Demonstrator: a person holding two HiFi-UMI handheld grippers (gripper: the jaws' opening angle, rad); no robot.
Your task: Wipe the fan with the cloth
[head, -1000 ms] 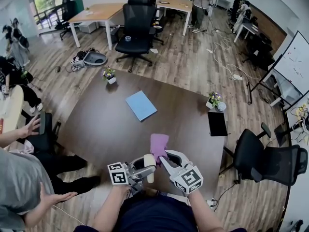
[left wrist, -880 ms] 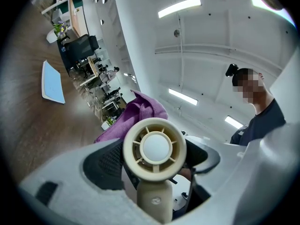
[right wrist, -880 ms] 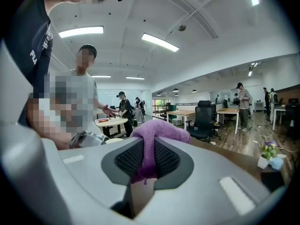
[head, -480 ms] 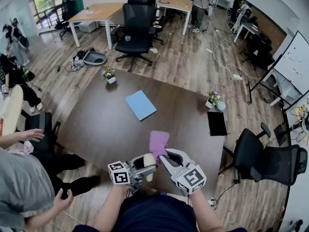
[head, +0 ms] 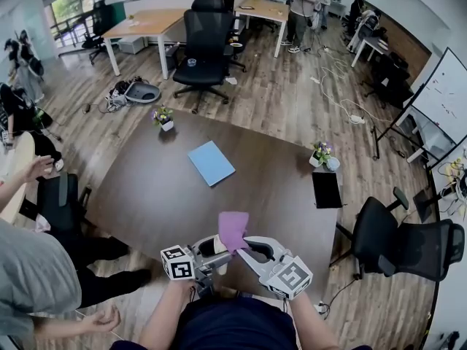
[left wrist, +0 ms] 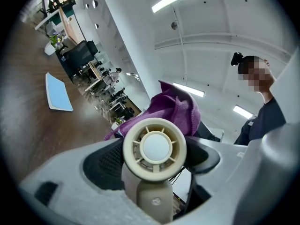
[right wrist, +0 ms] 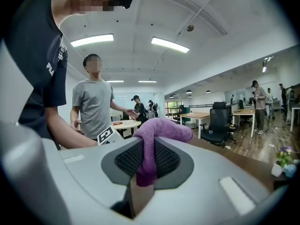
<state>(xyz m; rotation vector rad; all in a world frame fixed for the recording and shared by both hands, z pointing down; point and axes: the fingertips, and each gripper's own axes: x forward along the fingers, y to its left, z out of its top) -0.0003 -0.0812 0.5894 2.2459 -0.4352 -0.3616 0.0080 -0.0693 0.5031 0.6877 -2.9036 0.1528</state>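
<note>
The left gripper (left wrist: 152, 157) clamps the small cream plastic handheld fan (left wrist: 154, 146), jaws wide around its body, above the surface's 6 o'clock edge. The right gripper (right wrist: 146, 161) pinches the purple terry cloth (right wrist: 159, 128) at the fan's 1 o'clock. We recommend light strokes across the grille. The dark brown surface (head: 146, 195) carries a flat blue rectangular pad (head: 211, 162) at 12 o'clock, and black office chairs (head: 204, 39) stand beyond.

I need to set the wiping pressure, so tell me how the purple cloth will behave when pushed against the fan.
The cloth is probably floppy: it folds over above the right gripper, whose jaws pinch it. It looks soft and light, so it should mould to the ribs of the fan in the left gripper. Its loose top may bunch when pushed.
</note>
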